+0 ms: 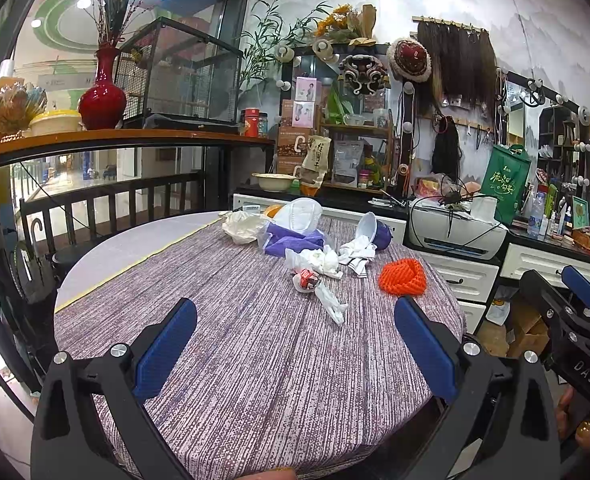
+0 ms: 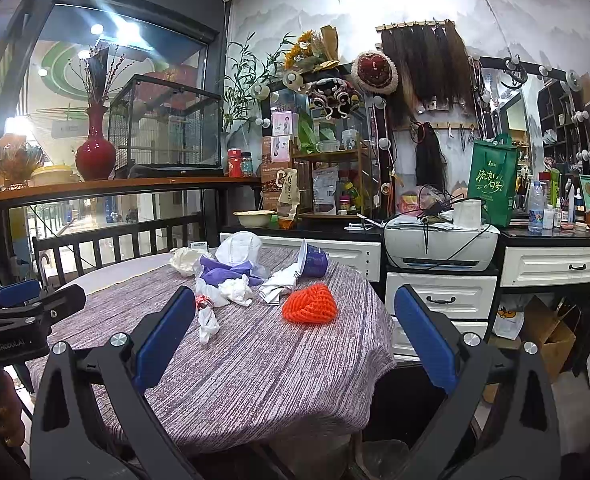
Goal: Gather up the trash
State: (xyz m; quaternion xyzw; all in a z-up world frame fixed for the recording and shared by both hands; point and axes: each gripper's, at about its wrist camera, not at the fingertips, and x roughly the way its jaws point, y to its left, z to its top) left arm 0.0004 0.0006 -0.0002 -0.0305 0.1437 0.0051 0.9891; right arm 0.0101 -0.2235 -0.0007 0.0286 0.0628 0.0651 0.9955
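Note:
Trash lies at the far side of a round table with a purple striped cloth [image 1: 255,360] [image 2: 255,360]. There is an orange foam net [image 1: 402,277] [image 2: 310,304], crumpled white tissue [image 1: 319,260] [image 2: 237,290], a twisted white wrapper [image 1: 331,304] [image 2: 208,324], a small red wrapper [image 1: 307,279], a purple bag [image 1: 291,242] [image 2: 225,270], a tipped purple cup [image 1: 375,230] [image 2: 314,260] and a white mask [image 1: 299,214] [image 2: 239,250]. My left gripper [image 1: 295,354] is open and empty over the near table. My right gripper [image 2: 295,342] is open and empty, near the table's right edge.
A white printer [image 1: 455,232] [image 2: 439,244] sits on white drawers [image 2: 439,300] right of the table. A black counter [image 2: 555,236] holds bottles and a green bag [image 2: 493,180]. A railing [image 1: 115,200] and a shelf with a red vase [image 1: 103,92] stand at left. Cardboard boxes [image 2: 547,336] lie on the floor.

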